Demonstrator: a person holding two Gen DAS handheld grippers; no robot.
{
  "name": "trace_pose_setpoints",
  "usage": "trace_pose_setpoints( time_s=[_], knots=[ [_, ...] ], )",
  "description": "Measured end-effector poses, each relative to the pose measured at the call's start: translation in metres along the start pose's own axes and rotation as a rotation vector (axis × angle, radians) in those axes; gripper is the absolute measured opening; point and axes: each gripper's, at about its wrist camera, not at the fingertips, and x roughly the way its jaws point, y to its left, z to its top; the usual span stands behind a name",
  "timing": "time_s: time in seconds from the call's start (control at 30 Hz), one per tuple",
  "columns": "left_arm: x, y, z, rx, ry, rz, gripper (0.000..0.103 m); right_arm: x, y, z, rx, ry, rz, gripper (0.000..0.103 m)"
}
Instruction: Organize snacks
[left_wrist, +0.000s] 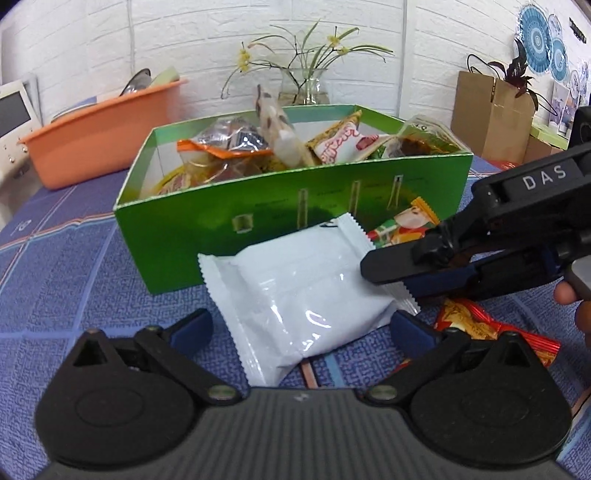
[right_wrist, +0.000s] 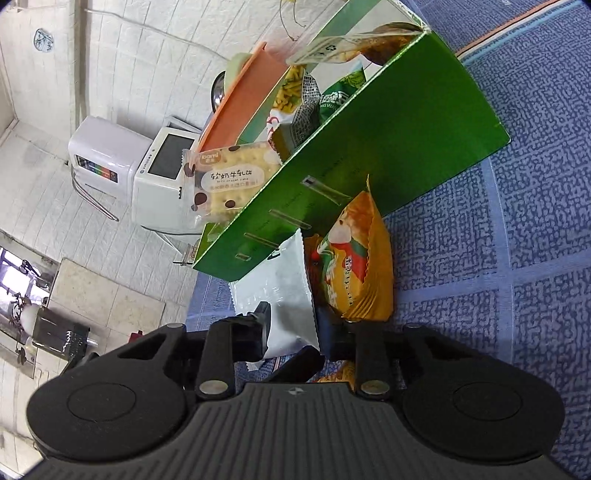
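**Two grippers at a white snack packet beside the green box**

The blue patterned tablecloth (left_wrist: 74, 258) carries every item shown. On it stands the green box (left_wrist: 258, 206), an open-topped carton already filled with assorted snack packets; a biscuit packet (right_wrist: 229, 177) printed with crackers and brown dots leans over one end wall. Behind the box sit an orange plastic tub (left_wrist: 99, 140), a glass vase (left_wrist: 304, 86) of thin green stems with yellow flowers, and a brown paper bag (left_wrist: 491, 114); a white appliance with a screen (right_wrist: 147, 177) stands against the white brick wall.

The white packet (left_wrist: 295, 291) — plain, glossy, with serrated end seams — lies on the cloth just in front of the box's long wall, one end touching it. Beside it rests a yellow packet (right_wrist: 354, 266) with a cartoon figure, tilted against the same wall, and a red-and-gold wrapper (left_wrist: 480, 328) lies nearer the left gripper.

The left gripper (left_wrist: 301, 328) has its jaws spread wide; the white packet lies between its blue pads without either pressing on it. The right gripper (right_wrist: 293, 332) — entering the left wrist view from the right, a fingertip of the person's hand visible behind it — has its jaws drawn narrow on one serrated end of the white packet, which it holds.
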Motion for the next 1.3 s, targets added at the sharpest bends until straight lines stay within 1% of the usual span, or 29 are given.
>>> trace_pose_setpoints(
  time_s=[0.03, 0.07, 0.1, 0.2, 0.33, 0.53, 0.63, 0.73, 0.77, 0.83, 0.87, 0.9, 0.93, 0.97, 1.0, 1.03, 1.07, 1.1, 1.13, 1.2, 1.23, 1.3],
  knots=[
    [-0.001, 0.001, -0.001, -0.009, -0.007, 0.002, 0.103, 0.000, 0.000, 0.000, 0.001, 0.003, -0.005, 0.042],
    [-0.002, 0.001, -0.002, -0.016, -0.012, 0.001, 0.103, 0.002, 0.000, 0.001, 0.005, 0.007, -0.011, 0.037],
    [-0.002, 0.004, -0.002, -0.023, -0.015, -0.008, 0.103, 0.002, 0.000, 0.002, 0.012, 0.010, -0.012, 0.036],
    [-0.005, 0.013, -0.003, -0.062, -0.033, -0.040, 0.103, 0.002, -0.002, 0.003, 0.030, 0.017, 0.003, 0.036],
    [-0.007, 0.020, 0.000, -0.103, -0.017, -0.036, 0.103, -0.001, -0.006, 0.004, 0.028, 0.021, 0.015, 0.036],
    [-0.006, 0.021, -0.001, -0.112, -0.028, -0.032, 0.103, 0.002, 0.001, 0.003, 0.003, 0.025, -0.013, 0.036],
    [-0.010, 0.026, -0.005, -0.136, -0.061, -0.064, 0.102, 0.005, 0.008, 0.000, -0.027, 0.014, -0.031, 0.034],
    [-0.019, 0.028, -0.006, -0.144, -0.093, -0.145, 0.102, 0.005, 0.010, -0.003, -0.040, -0.002, -0.033, 0.034],
    [-0.024, 0.029, -0.006, -0.148, -0.118, -0.151, 0.102, 0.006, 0.011, -0.003, -0.035, -0.008, -0.033, 0.034],
    [-0.028, 0.034, -0.005, -0.187, -0.152, -0.119, 0.102, 0.005, 0.010, -0.003, -0.022, -0.013, -0.024, 0.036],
    [-0.025, 0.038, -0.004, -0.221, -0.145, -0.098, 0.102, 0.005, 0.009, -0.002, -0.016, -0.012, -0.020, 0.038],
    [-0.020, 0.045, -0.004, -0.268, -0.117, -0.082, 0.101, 0.004, 0.007, -0.001, -0.014, -0.008, -0.018, 0.038],
    [-0.013, 0.050, -0.003, -0.309, -0.072, -0.074, 0.100, 0.004, 0.007, -0.001, -0.012, -0.007, -0.017, 0.038],
    [-0.013, 0.050, -0.002, -0.297, -0.084, -0.060, 0.098, 0.003, 0.006, -0.001, -0.011, -0.006, -0.017, 0.038],
    [-0.011, 0.048, 0.001, -0.277, -0.064, -0.050, 0.094, 0.004, 0.006, -0.001, -0.012, -0.006, -0.021, 0.038],
    [-0.009, 0.045, 0.002, -0.256, -0.059, -0.043, 0.093, 0.004, 0.008, -0.001, -0.018, -0.005, -0.030, 0.038],
    [-0.008, 0.043, 0.003, -0.243, -0.057, -0.046, 0.091, 0.005, 0.010, -0.002, -0.032, -0.003, -0.039, 0.039],
    [-0.008, 0.041, 0.004, -0.239, -0.057, -0.046, 0.085, 0.006, 0.012, -0.002, -0.038, -0.009, -0.043, 0.039],
    [-0.008, 0.041, 0.006, -0.249, -0.054, -0.057, 0.081, 0.007, 0.012, -0.003, -0.035, -0.012, -0.042, 0.039],
    [-0.006, 0.045, 0.009, -0.281, -0.047, -0.104, 0.065, 0.008, 0.014, -0.003, -0.036, -0.015, -0.043, 0.039],
    [-0.006, 0.047, 0.010, -0.303, -0.044, -0.119, 0.062, 0.010, 0.015, -0.004, -0.035, -0.018, -0.045, 0.039],
    [-0.006, 0.048, 0.010, -0.318, -0.046, -0.122, 0.058, 0.012, 0.018, -0.007, -0.031, -0.034, -0.056, 0.039]
  ],
)
